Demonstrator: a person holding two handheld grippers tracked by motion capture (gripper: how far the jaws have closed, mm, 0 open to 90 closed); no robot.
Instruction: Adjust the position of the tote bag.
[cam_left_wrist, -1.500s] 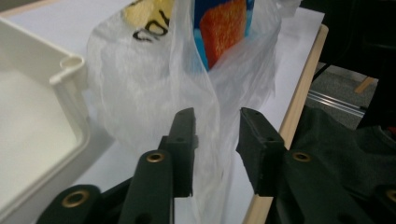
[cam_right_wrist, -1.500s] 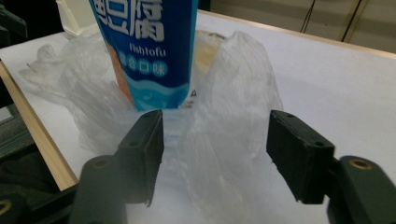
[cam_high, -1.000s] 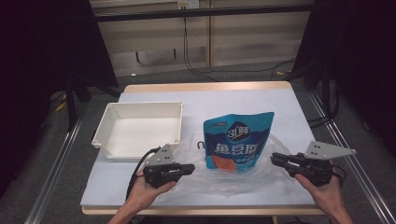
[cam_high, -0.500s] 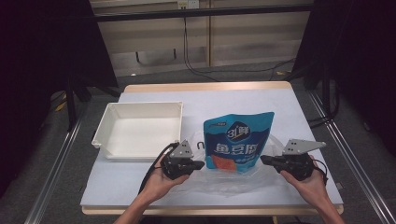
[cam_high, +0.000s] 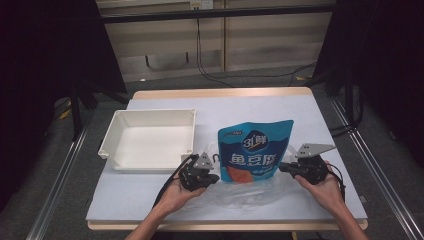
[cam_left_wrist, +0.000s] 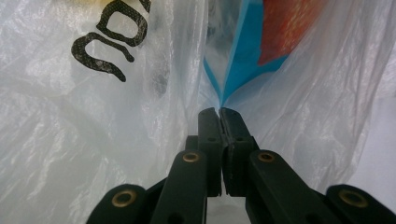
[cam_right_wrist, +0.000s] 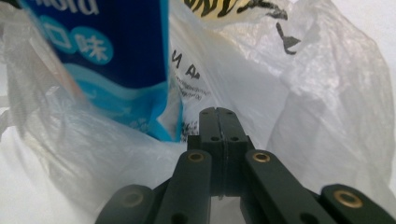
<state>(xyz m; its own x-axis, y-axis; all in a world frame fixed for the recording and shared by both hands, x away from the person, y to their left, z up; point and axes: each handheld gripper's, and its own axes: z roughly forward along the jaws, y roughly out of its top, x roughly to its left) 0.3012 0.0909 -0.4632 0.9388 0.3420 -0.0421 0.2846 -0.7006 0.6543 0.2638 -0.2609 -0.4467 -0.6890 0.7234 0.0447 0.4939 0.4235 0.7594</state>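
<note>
A blue snack pouch (cam_high: 254, 152) stands partly inside a clear plastic bag (cam_high: 250, 192) on the tabletop (cam_high: 260, 107), to the right of a white tray (cam_high: 150, 140). The left tool (cam_high: 216, 178) sits at the pouch's lower left corner, its jaws pressed together; in the left gripper view the film (cam_left_wrist: 116, 116) bunches at their tips. The right tool (cam_high: 282, 167) is at the pouch's lower right edge, jaws likewise closed against the film (cam_right_wrist: 289, 107), the pouch (cam_right_wrist: 116, 60) just to their left. Whether either actually pinches the film is unclear.
</note>
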